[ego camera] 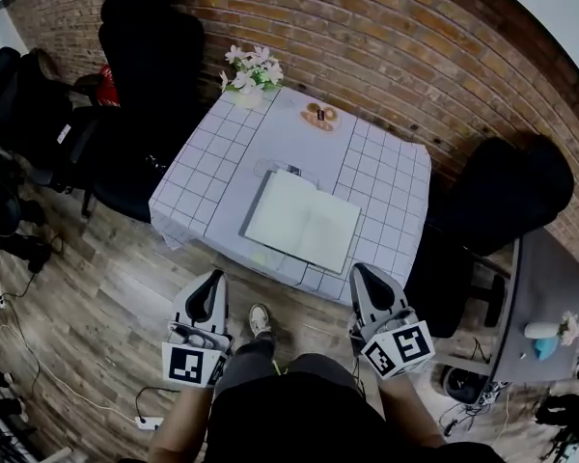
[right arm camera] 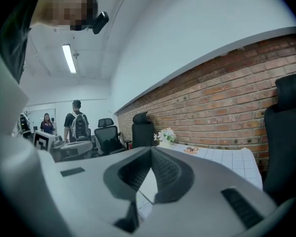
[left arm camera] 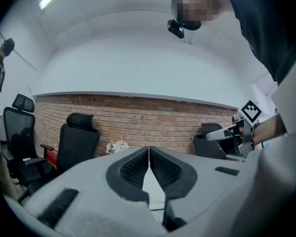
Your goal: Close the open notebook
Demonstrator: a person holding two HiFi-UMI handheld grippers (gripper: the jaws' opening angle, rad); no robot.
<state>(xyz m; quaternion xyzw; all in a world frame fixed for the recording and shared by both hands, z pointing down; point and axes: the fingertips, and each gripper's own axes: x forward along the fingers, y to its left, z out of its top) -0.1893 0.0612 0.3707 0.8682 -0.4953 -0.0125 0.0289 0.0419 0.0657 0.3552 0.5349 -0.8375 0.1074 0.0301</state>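
The open notebook (ego camera: 302, 220) lies flat with blank white pages on the near half of the table (ego camera: 386, 167), which has a white grid cloth. My left gripper (ego camera: 215, 278) hovers over the floor just short of the table's near edge, left of the notebook, shut and empty. My right gripper (ego camera: 359, 272) is at the near edge by the notebook's right corner, also shut and empty. In the left gripper view the jaws (left arm camera: 149, 150) meet with nothing between them. The same shows in the right gripper view (right arm camera: 151, 150), with a white page (right arm camera: 146, 182) visible beyond the jaws.
A vase of flowers (ego camera: 254, 69) and a small tray (ego camera: 318, 116) stand at the table's far end. Black chairs (ego camera: 151, 41) flank the table on the left and right (ego camera: 507, 196). A grey desk (ego camera: 545, 287) is at the right. People (right arm camera: 77, 125) stand far off.
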